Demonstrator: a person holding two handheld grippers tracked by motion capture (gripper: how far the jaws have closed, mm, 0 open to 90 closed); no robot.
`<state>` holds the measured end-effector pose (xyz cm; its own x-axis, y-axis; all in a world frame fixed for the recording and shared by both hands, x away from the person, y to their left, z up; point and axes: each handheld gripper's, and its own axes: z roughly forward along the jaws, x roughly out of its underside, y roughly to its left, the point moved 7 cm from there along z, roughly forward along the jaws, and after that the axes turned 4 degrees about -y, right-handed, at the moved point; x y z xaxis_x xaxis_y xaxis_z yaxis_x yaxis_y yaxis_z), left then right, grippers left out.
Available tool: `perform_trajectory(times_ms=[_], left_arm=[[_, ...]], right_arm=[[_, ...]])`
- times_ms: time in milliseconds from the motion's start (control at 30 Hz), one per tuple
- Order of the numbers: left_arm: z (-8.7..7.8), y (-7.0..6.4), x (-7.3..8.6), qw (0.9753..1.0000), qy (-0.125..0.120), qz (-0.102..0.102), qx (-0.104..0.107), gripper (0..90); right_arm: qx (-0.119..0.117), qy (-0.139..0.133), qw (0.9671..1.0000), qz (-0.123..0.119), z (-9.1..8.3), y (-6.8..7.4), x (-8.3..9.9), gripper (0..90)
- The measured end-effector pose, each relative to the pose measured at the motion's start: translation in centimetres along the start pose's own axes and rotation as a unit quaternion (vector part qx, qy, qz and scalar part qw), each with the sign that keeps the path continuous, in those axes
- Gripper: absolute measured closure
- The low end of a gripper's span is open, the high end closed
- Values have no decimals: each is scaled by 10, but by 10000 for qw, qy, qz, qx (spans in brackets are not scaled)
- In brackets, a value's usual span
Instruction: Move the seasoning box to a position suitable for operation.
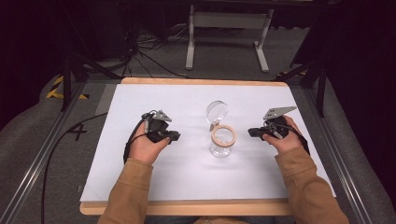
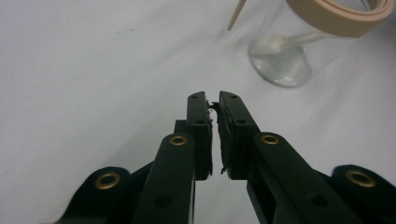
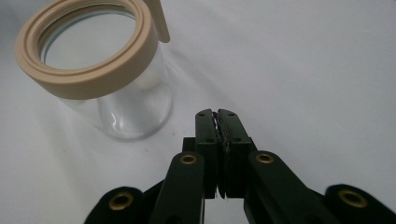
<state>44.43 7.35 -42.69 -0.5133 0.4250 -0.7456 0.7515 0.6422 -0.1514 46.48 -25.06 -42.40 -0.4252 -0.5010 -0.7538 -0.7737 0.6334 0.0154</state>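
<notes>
A clear glass jar (image 1: 222,145) with a beige ring around its mouth stands upright near the middle of the white table top (image 1: 187,172). Its round glass lid (image 1: 217,111) is swung open and leans back behind the mouth. My left gripper (image 1: 176,136) rests to the jar's left, pointing at it, shut with nothing between the jaws. In the left gripper view the jar (image 2: 285,65) is ahead and to the right of that gripper (image 2: 212,99). My right gripper (image 1: 251,132) sits to the jar's right, shut and empty. In the right gripper view the jar (image 3: 126,112) stands ahead and to the left of that gripper (image 3: 217,113).
The table has a wooden rim (image 1: 196,207). Beyond its far edge lie black cables (image 1: 144,51) and a white metal stand (image 1: 226,28) on the grey floor. Metal rails (image 1: 42,154) run along both sides of the table.
</notes>
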Motion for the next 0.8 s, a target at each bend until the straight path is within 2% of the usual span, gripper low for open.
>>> perform_trajectory(times_ms=[67, 100, 133, 167, 233, 333, 367, 467, 567, 667, 733, 800], left_arm=[[0, -3, 0, 10000, -26, 18, -12, 797], [-1, -5, 1, 10000, 6, -7, 20, 756], [-1, -5, 1, 10000, 6, -7, 20, 715], [-1, -6, 2, 9999, 22, -94, 57, 715], [-3, -10, 4, 9996, 111, -233, 151, 627], [-8, -12, 8, 9993, 147, -246, 223, 602], [-9, -13, 8, 9994, 69, -263, 213, 597], [-14, -13, 12, 9994, 57, -297, 169, 593], [-17, -12, 15, 9991, 29, -395, 182, 584], [-19, -9, 17, 9994, 68, -326, 107, 560], [-18, -10, 18, 9992, 44, -391, 94, 552], [-17, -9, 18, 9994, 42, -333, 80, 542]], right_arm=[[-81, -21, 10000, -7, 3, 2, -1, 886], [-181, -53, 9998, -31, 6, 5, -2, 889], [-181, -53, 9998, -31, 6, 5, -2, 889], [-187, -63, 9998, -60, 7, 6, -3, 889], [-298, -88, 9995, -110, 13, 10, -7, 889], [-390, -110, 9991, -154, 17, 12, -10, 888], [-430, -134, 9988, -175, 20, 14, -11, 888], [-561, -148, 9981, -217, 29, 16, -14, 889], [-804, -198, 9965, -109, 38, 17, -15, 889], [-845, -151, 9963, -83, 42, 17, -15, 893], [-872, -172, 9960, -96, 44, 16, -16, 895], [-911, -157, 9957, -82, 46, 16, -15, 896]])
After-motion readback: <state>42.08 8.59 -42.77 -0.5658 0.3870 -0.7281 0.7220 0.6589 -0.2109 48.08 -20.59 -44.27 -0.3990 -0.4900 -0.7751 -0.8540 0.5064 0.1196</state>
